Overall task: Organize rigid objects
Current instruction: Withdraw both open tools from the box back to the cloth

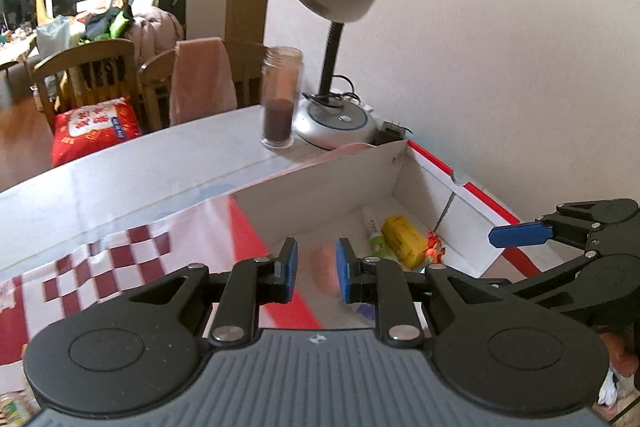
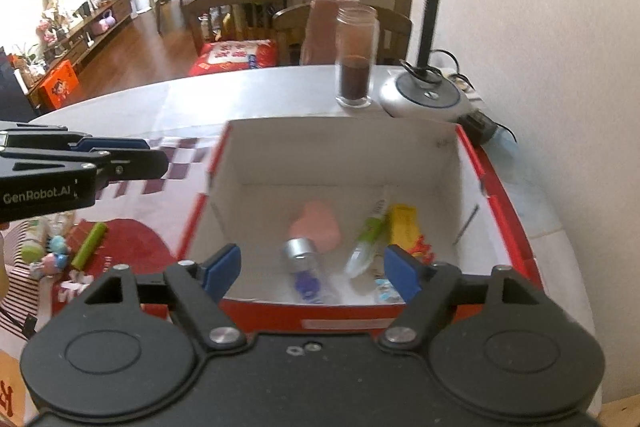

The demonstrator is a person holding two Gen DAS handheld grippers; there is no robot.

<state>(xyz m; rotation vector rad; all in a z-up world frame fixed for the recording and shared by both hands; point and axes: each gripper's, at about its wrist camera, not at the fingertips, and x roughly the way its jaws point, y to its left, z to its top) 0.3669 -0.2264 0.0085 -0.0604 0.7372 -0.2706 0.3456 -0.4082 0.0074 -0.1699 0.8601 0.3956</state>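
A red-edged white cardboard box [image 2: 496, 203] stands on the table. Inside lie a pink block [image 2: 318, 227], a silver-capped bottle [image 2: 304, 263], a green-and-white tube [image 2: 370, 235], a yellow pack [image 2: 404, 223] and a small red-orange toy [image 2: 420, 247]. My right gripper [image 2: 312, 269] is open and empty above the box's near wall. My left gripper [image 1: 316, 267] is partly open and empty over the box's left wall [image 1: 316, 183]; the pink block [image 1: 326, 263] shows between its jaws below. The yellow pack [image 1: 402, 235] and tube [image 1: 374, 229] show there too.
A glass jar of brown powder [image 2: 356, 63] and a desk lamp base [image 2: 424, 95] stand behind the box. A green stick [image 2: 89, 245] and small toys [image 2: 56, 251] lie on the red-patterned cloth to the left. Wooden chairs [image 1: 92, 75] stand beyond the table.
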